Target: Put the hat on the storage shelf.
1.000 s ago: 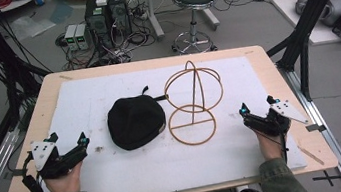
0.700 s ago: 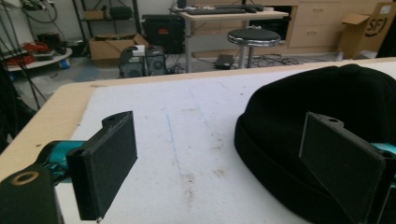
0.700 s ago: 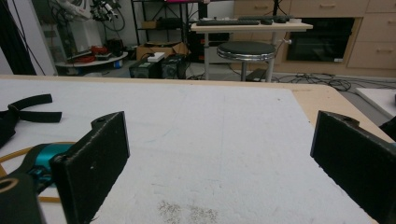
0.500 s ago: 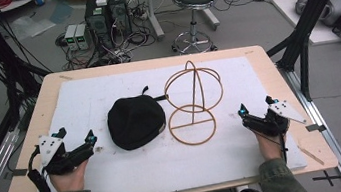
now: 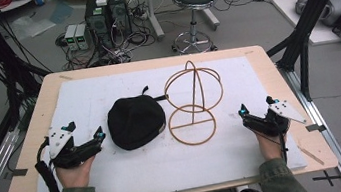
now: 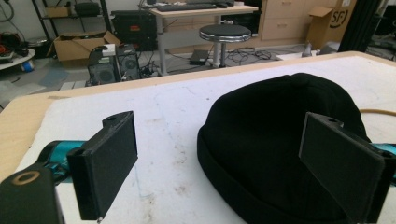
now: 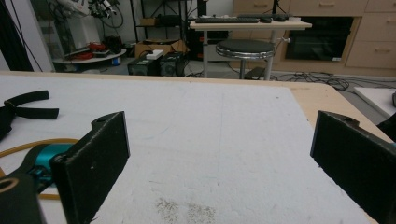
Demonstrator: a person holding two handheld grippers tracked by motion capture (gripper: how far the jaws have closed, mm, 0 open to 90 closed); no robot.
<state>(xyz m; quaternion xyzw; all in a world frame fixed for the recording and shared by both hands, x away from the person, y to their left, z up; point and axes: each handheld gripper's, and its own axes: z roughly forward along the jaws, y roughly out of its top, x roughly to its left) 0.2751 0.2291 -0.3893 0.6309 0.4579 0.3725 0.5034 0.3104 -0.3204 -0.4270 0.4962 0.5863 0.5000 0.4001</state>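
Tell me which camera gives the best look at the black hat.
The high view: the whole black hat lies flat beside the wire stand. The left gripper view shows it close, partly cut off behind the open left tongs. The right gripper view catches just its straps.

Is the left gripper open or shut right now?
Open. The left gripper has its jaws spread wide, with the black hat partly between them, untouched.

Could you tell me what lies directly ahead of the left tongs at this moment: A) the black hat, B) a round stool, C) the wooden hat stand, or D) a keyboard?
A: in the left gripper view the black hat sits just beyond the open jaws of the left tongs, and the high view shows those tongs pointing at it from its left.
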